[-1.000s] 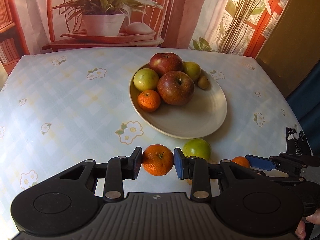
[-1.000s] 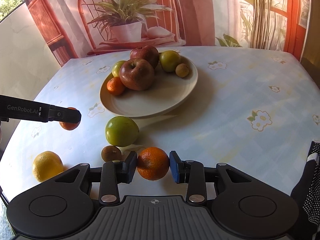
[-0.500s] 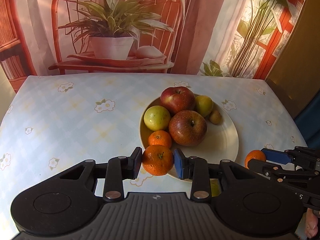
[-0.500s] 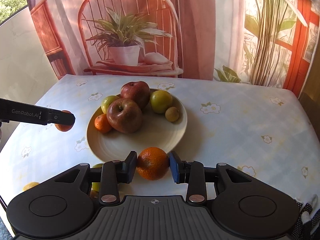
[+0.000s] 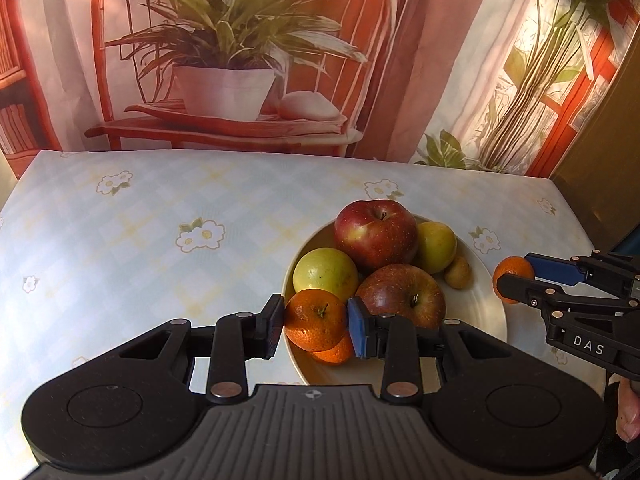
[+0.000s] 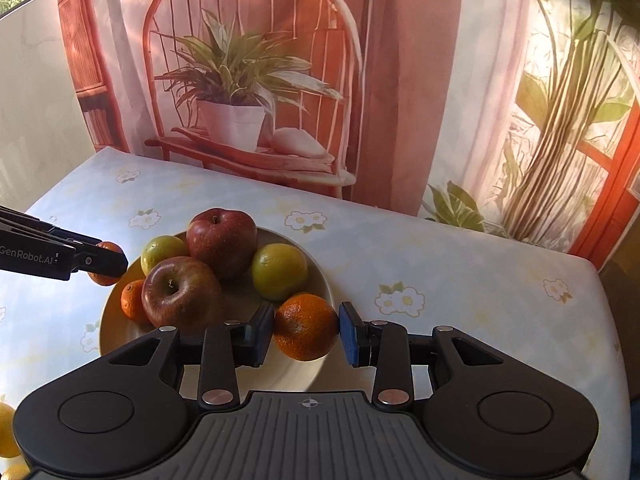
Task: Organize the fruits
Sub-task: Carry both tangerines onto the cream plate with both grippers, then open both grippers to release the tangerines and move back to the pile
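Observation:
A cream plate (image 5: 494, 320) holds two red apples (image 5: 376, 236), two green-yellow fruits, a small brown fruit (image 5: 458, 272) and a mandarin (image 5: 335, 354). My left gripper (image 5: 316, 323) is shut on another mandarin (image 5: 314, 316), just above the plate's near left rim. In the right wrist view my right gripper (image 6: 306, 331) is shut on an orange (image 6: 305, 324) over the plate's (image 6: 312, 368) near right part. Each gripper shows in the other's view: the right gripper (image 5: 517, 277) at the plate's right edge, the left gripper (image 6: 105, 265) at its left edge.
The table (image 5: 140, 240) wears a pale blue cloth with white flowers. A printed backdrop with a potted plant (image 5: 224, 88) hangs behind the far edge. A yellow citrus fruit (image 6: 6, 428) lies at the near left in the right wrist view.
Both grippers have carried their fruits forward from the near table to the plate. The loose green fruit and the brown one near the front have dropped out of view.

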A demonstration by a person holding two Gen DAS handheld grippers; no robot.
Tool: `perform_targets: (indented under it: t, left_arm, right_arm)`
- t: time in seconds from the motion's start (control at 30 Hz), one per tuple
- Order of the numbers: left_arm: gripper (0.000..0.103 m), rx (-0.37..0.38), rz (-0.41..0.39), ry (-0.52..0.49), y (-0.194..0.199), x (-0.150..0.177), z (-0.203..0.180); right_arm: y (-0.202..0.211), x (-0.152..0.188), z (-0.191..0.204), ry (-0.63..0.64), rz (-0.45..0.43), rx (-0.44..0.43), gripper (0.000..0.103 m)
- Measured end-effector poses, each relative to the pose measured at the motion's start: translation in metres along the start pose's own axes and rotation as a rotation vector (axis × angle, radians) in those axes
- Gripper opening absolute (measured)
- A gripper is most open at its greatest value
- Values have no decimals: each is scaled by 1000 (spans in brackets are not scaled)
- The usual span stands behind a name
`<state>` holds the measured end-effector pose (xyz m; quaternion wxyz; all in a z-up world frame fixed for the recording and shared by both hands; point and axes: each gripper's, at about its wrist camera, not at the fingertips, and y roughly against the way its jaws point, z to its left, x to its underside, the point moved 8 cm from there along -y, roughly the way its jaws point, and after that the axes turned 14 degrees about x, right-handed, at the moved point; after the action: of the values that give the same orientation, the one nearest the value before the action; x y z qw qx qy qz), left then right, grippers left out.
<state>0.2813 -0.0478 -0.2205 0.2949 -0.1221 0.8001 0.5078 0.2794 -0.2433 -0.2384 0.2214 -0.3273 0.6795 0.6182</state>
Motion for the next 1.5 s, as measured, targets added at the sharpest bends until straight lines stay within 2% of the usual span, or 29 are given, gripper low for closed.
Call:
perform_targets:
  t: [0.27, 0.53, 0.8, 1.13, 1.5]
  left_arm:
    - [37, 11, 6, 17, -12, 2, 8]
    - [37, 29, 0, 41, -15, -1, 14]
    - [37, 34, 0, 34, -16, 0, 13]
    - [37, 28, -33, 26, 0, -1, 11]
    - [37, -9, -71, 30, 43, 6, 15]
  right_arm:
    - [-31, -7, 22, 49, 10, -48, 33]
    - [-35, -7, 35, 29, 25, -98, 33]
    - [-39, -3, 41, 15, 41, -94, 32]
    - [-22, -5, 36, 3, 21, -70, 33]
    - [23, 10, 30, -82, -5, -64, 34]
